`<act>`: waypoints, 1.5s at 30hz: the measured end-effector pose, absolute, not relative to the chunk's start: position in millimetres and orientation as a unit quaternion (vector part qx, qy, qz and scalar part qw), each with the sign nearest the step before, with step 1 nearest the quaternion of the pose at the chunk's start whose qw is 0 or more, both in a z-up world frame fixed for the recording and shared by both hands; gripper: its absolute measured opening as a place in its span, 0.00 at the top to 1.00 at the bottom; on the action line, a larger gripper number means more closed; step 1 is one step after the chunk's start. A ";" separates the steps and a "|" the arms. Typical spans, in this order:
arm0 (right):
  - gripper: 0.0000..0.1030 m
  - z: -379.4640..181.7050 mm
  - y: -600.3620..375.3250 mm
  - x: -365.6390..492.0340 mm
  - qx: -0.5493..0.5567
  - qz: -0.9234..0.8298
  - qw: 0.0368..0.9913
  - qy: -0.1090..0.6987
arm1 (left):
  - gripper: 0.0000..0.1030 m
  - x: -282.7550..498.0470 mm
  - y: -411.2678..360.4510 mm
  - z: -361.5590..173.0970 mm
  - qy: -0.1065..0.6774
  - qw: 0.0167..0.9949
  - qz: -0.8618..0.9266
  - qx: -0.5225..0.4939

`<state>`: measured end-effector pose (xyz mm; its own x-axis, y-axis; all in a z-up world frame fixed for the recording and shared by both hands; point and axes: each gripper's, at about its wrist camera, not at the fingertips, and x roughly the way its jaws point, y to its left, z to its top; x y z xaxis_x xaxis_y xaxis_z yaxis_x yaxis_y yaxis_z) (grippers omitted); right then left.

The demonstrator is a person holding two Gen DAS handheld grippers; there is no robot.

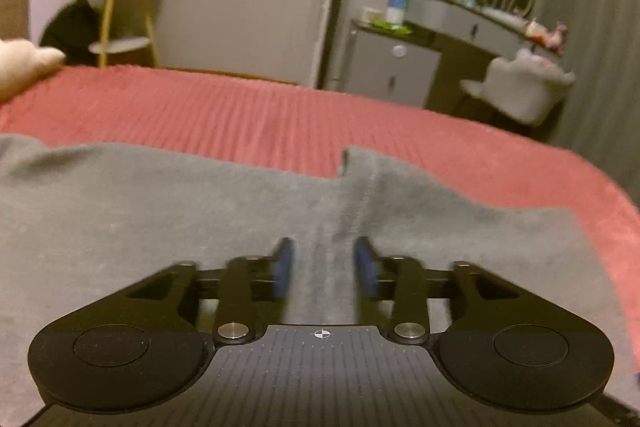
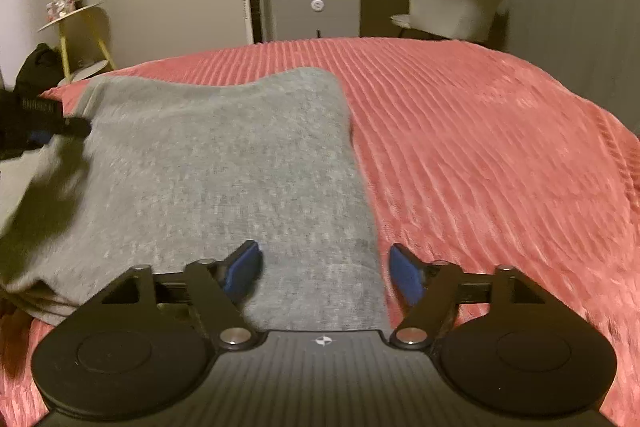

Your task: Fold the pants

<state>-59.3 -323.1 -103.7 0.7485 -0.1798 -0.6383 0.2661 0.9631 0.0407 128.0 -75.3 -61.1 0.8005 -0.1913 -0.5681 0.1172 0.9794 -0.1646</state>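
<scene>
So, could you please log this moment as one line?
pants: grey, flat on red bedspread | left tool: open over pants | right tool: open over pants edge | nothing held

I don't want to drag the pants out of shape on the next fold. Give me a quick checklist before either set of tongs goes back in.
1. Left tongs free of cloth: ok, jaws apart, grey fabric under them, not pinched.
2. Right tongs free of cloth: ok, jaws wide, straddling the pants' right edge.
3. Grey pants fully on the red bedspread: ok in the parts shown; the near left corner is cut off.
4. Pants lying flat: not ok, layers bunch at the near left edge in the right wrist view.
5. Seam running straight: cannot tell, blurred.
6. Bedspread beside the pants free of other things: ok.
</scene>
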 end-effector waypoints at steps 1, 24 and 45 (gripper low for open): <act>0.20 -104.0 -325.6 -58.1 0.070 -0.122 0.931 0.336 | 0.51 125.4 -73.5 -58.1 0.301 0.948 -0.078 -0.065; 0.06 -105.6 -330.9 -60.9 0.087 -0.137 0.929 0.331 | 0.31 164.6 -30.6 -55.2 0.345 0.912 -0.075 -0.207; 0.06 -108.8 -332.5 -58.5 0.092 -0.138 0.931 0.326 | 0.27 118.4 -7.0 -36.0 0.296 0.939 0.060 -0.164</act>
